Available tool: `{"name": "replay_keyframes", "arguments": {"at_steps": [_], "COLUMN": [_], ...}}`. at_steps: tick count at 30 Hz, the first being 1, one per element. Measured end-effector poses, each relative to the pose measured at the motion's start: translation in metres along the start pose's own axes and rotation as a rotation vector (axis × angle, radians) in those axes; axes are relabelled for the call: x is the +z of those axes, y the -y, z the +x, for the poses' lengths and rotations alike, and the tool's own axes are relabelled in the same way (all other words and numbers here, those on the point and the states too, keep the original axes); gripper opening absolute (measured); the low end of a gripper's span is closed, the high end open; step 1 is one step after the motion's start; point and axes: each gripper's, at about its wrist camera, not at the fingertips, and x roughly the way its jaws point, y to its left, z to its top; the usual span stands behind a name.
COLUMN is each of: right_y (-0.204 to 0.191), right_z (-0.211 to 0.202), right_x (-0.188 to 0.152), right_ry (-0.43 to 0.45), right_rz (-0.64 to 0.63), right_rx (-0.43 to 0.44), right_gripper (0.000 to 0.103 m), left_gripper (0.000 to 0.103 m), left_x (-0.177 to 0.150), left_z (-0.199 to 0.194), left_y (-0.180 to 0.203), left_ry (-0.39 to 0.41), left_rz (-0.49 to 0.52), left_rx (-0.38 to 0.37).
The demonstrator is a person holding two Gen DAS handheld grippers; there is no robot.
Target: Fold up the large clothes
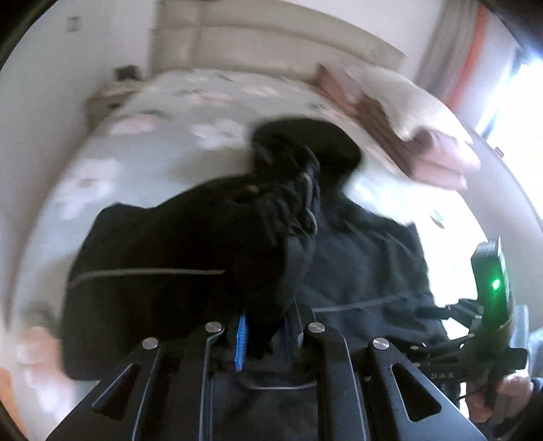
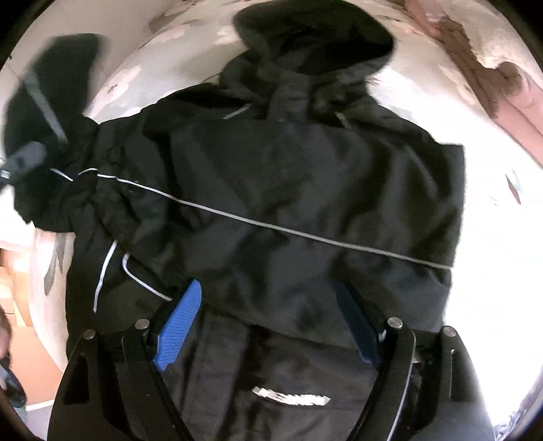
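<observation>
A large black jacket (image 2: pixel 305 190) with thin reflective piping lies spread on a floral bed sheet (image 2: pixel 135 68), its hood (image 2: pixel 315 34) toward the headboard. My left gripper (image 1: pixel 268 339) is shut on a bunched black sleeve (image 1: pixel 190 257), lifted above the jacket body; the picture is blurred. The right wrist view shows this sleeve (image 2: pixel 51 112) raised at the far left. My right gripper (image 2: pixel 268 322) hangs open just above the jacket's lower half, blue pads (image 2: pixel 178 325) wide apart with nothing pinched. A white logo (image 2: pixel 292 400) shows between its arms.
A folded pink and cream blanket (image 1: pixel 427 142) lies at the bed's back right. A pale headboard (image 1: pixel 271 30) and a bedside table (image 1: pixel 105 98) stand behind. A hand (image 1: pixel 509 390) holds the right tool at the right edge. Wooden floor (image 2: pixel 20 288) shows on the left.
</observation>
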Motion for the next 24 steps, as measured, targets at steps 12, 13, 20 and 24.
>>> {"name": "replay_keyframes", "arguments": {"at_steps": [12,13,20,24], "right_y": [0.073,0.077,0.062,0.040], "right_z": [-0.008,-0.009,-0.003,0.018], "right_x": [-0.026,-0.025,0.008,0.033], "right_ry": [0.011,0.017,0.043,0.026], "right_rz": [0.056,0.064,0.113,0.132], "right_rx": [-0.033,-0.020,0.168,0.200], "right_gripper": [0.083,0.084,0.085,0.085], "left_gripper": [0.043,0.044,0.049,0.049], "left_x": [-0.041,-0.042,-0.043,-0.042], "left_z": [0.103,0.105,0.054,0.034], "left_y": [0.043,0.041,0.007,-0.013], "left_ry": [-0.229,-0.245,-0.196,-0.164], "left_rz": [-0.291,-0.325,-0.334,-0.312], "left_rx": [-0.403,-0.419,-0.259,-0.124]}}
